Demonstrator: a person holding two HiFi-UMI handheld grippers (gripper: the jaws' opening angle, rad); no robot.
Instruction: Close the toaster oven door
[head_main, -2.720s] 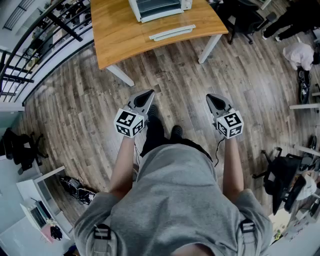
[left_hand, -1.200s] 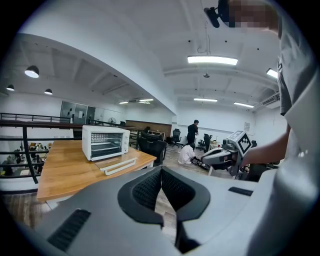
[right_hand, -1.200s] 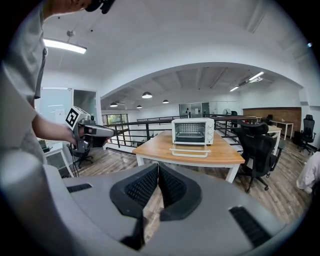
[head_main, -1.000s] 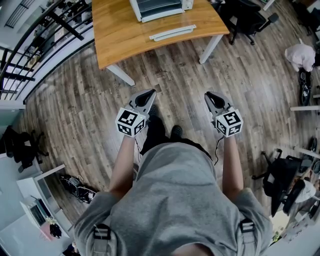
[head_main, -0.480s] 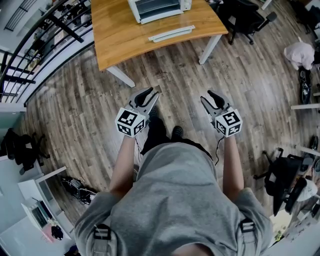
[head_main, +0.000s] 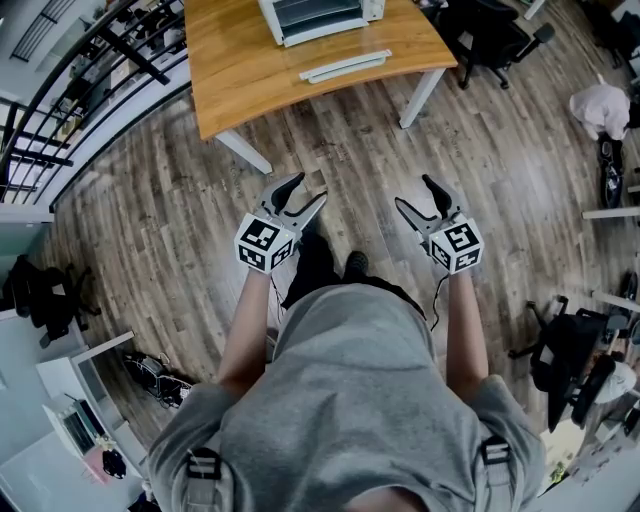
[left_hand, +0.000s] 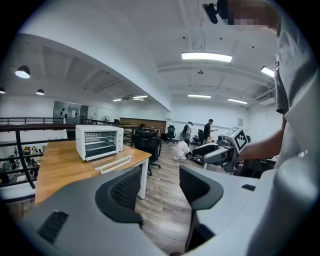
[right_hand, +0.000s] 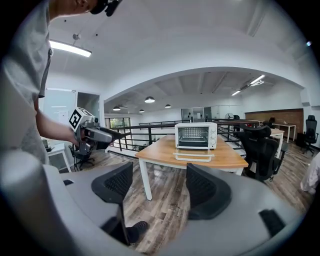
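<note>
**Left gripper** (head_main: 310, 188): jaws are standing wide apart, having just been opening. Nothing is lying between them except the wood floor (head_main: 350, 150) beyond.

**Right gripper** (head_main: 412, 191): jaws are likewise spreading wide, having just been opening, and are gripping nothing. Both grippers are hovering side by side in front of the person, pointing toward the table (head_main: 240, 70).

**Toaster oven** (head_main: 318, 18): white, sitting on the far part of the wooden table, well apart from both grippers. Its door (head_main: 345, 65) is hanging open, lying flat toward the table's near edge with the handle outermost. The rack inside is showing in both gripper views.

**Between grippers and oven**: a stretch of wood floor is lying first, then the table's near edge and a white table leg (head_main: 245, 152).

**Surroundings**: a black office chair (head_main: 490, 30) is standing just beside the table's right end. A black railing (head_main: 70, 90) is running along the left. The person's dark shoes (head_main: 352, 265) are showing between the two grippers.
</note>
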